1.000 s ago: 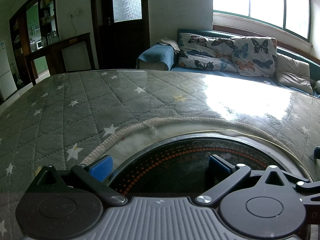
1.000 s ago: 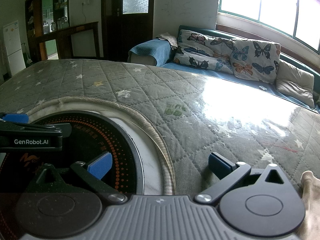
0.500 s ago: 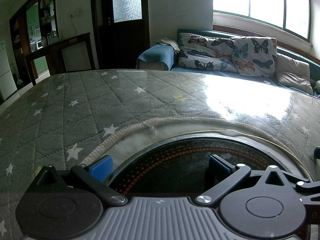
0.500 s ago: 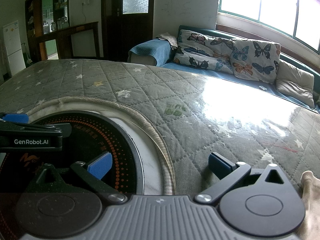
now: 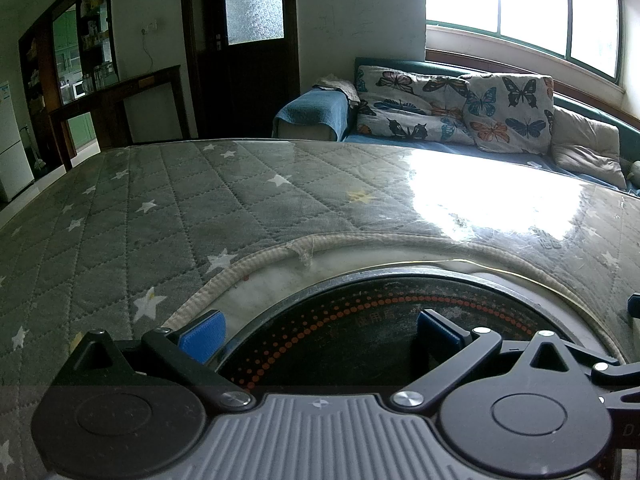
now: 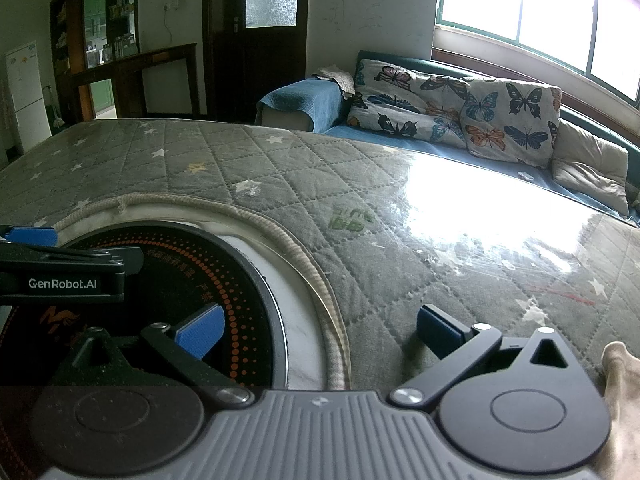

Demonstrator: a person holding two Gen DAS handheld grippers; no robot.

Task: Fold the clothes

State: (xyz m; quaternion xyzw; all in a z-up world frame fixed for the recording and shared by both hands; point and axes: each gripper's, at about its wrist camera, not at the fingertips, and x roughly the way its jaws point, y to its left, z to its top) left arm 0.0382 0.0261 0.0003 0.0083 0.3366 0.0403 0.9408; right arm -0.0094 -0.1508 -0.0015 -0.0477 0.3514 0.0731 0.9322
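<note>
My left gripper (image 5: 318,338) is open, its blue pads spread wide over a round black cooktop (image 5: 376,328) set into the table. My right gripper (image 6: 316,334) is open too, nothing between its fingers, low over the grey star-quilted table cover (image 6: 360,184). A beige piece of cloth (image 6: 620,392) shows at the lower right edge of the right wrist view, beside the right gripper's body and mostly cut off. The left gripper's body (image 6: 60,272), marked GenRobot.AI, appears at the left of the right wrist view above the cooktop (image 6: 200,292).
A frayed beige trim (image 5: 340,242) rings the cooktop cut-out. Beyond the table's far edge stands a blue sofa (image 5: 312,114) with butterfly cushions (image 5: 460,108). A dark door (image 5: 248,60), a wooden shelf unit and a white fridge (image 6: 24,92) lie at the back left.
</note>
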